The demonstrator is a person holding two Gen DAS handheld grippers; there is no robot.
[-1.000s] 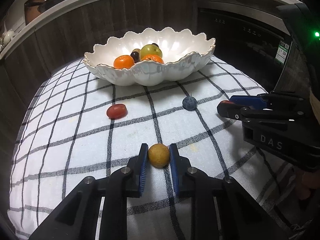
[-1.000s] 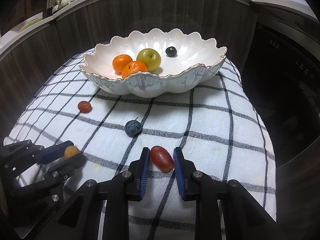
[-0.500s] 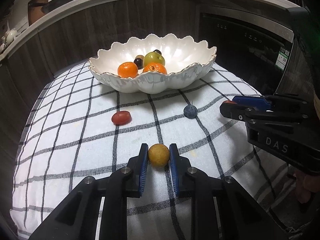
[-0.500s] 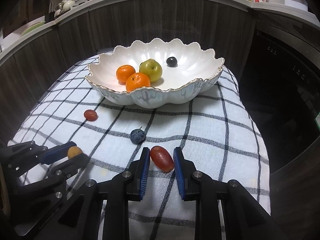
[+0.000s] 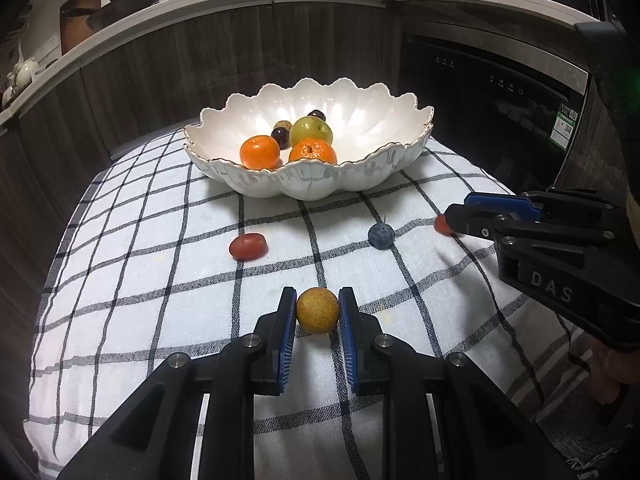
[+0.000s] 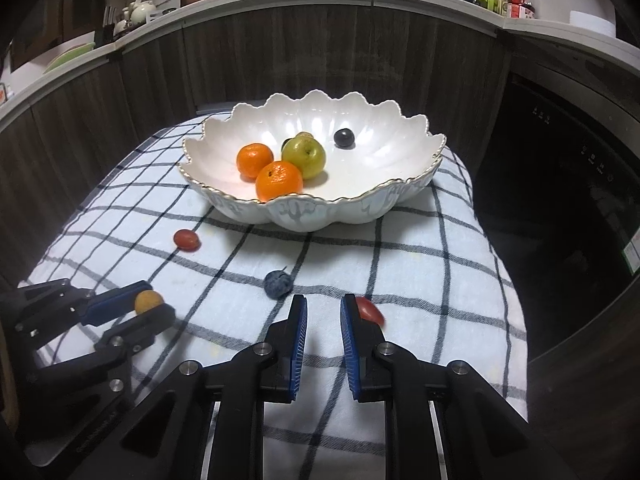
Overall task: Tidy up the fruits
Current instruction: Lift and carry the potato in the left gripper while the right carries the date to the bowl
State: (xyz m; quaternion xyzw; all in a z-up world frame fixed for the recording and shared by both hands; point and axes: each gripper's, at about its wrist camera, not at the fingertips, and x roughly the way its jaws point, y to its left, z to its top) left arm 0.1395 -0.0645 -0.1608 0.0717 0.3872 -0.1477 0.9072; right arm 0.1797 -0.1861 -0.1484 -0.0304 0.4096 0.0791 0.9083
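- A white cloth with a black check pattern (image 6: 420,264) covers the table, in front of dark wood-grain cabinet fronts (image 5: 200,60).
- A wide white scalloped ceramic bowl (image 6: 360,208) stands at the cloth's far end, holding two oranges (image 6: 279,181), a yellow-green apple (image 6: 304,155) and a dark grape (image 6: 344,137).
- The left gripper (image 5: 317,312) has its blue-padded fingers pressed on both sides of a small round yellow-brown fruit (image 5: 317,310).
- The right gripper (image 6: 323,312) has its fingers narrowed with nothing between them; an oblong red grape (image 6: 370,310) sits just outside its right finger.
- A blue-grey round fruit with a stem (image 6: 277,283) lies on the cloth near the right gripper.
- Another red grape (image 6: 186,239) lies between the left gripper and the bowl.
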